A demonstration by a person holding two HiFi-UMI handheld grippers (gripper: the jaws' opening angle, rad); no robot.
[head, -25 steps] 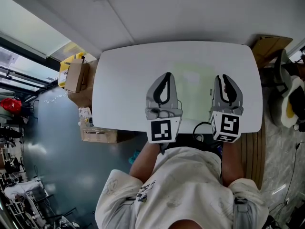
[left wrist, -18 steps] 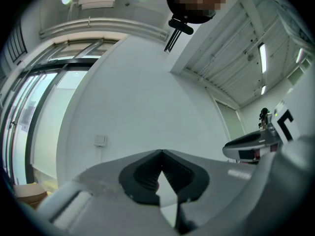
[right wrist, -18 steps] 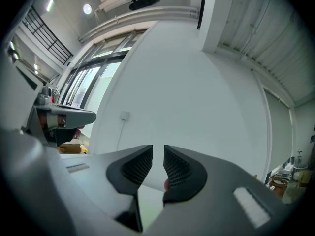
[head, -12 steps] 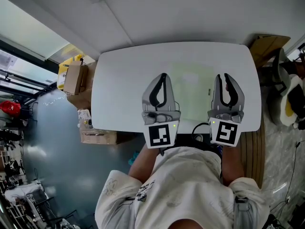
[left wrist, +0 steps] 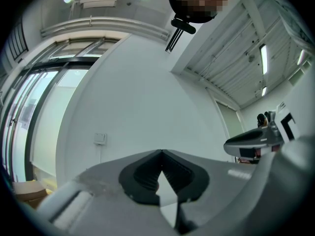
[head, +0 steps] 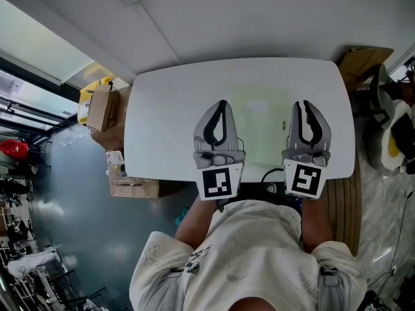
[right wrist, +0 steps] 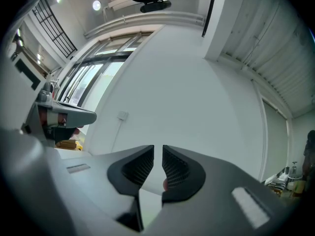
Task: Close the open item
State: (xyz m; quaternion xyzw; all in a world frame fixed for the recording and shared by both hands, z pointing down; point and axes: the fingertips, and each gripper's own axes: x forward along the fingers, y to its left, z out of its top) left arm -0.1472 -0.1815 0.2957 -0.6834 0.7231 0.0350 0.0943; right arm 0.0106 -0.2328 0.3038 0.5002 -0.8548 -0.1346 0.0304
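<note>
The white table (head: 162,109) had a pale green flat thing (head: 259,125) lying on it.
I could not tell what it was. The left gripper (head: 222,103) beside it was squeezed tight on nothing. The right gripper (head: 306,103) had just been closing, with a thin gap left and nothing inside.

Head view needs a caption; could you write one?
Person at white table: left claw shut; right claw, empty, has just been closing.

The left tool (head: 223,102) and right tool (head: 305,104) cover the tabletop's (head: 162,115) near edge; a pale patch (head: 262,128) there is too faint to identify.
</note>
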